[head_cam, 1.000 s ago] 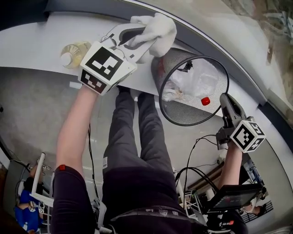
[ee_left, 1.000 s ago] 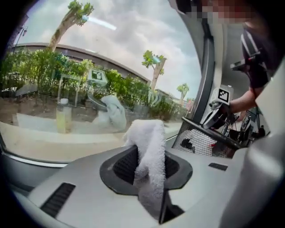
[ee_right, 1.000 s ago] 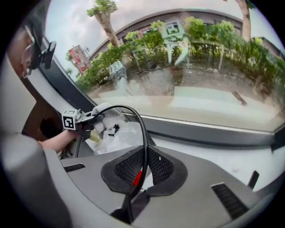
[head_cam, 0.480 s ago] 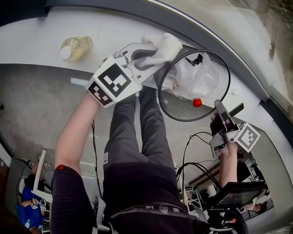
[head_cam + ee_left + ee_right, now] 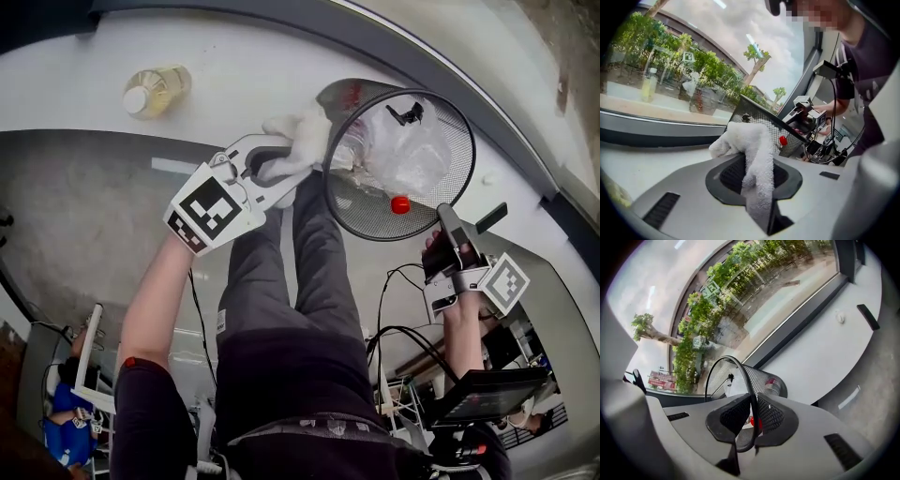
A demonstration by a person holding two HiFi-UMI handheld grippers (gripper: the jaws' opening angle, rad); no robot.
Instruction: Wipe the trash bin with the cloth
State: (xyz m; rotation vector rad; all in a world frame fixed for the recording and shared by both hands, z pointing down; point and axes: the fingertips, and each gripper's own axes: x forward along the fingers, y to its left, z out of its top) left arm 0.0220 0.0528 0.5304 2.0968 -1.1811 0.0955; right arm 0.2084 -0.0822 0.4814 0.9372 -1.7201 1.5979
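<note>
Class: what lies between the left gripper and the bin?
The cloth, held by the left gripper, right beside the bin; the head view shows it.

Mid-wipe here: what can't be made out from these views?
Trash bin floor: head view, covered by the plastic bag.
Where cloth meets the bin: left gripper view, cloth in front.
Red cap, loose or on a bottle: head view, bag hides the rest.

It looked like an office or lab: a long white bench [image 5: 825, 348] ran under a wide window [image 5: 754, 305] ahead of the right tongs [image 5: 753, 420], with cables [image 5: 824, 154] and a screen [image 5: 483, 398] behind them.
</note>
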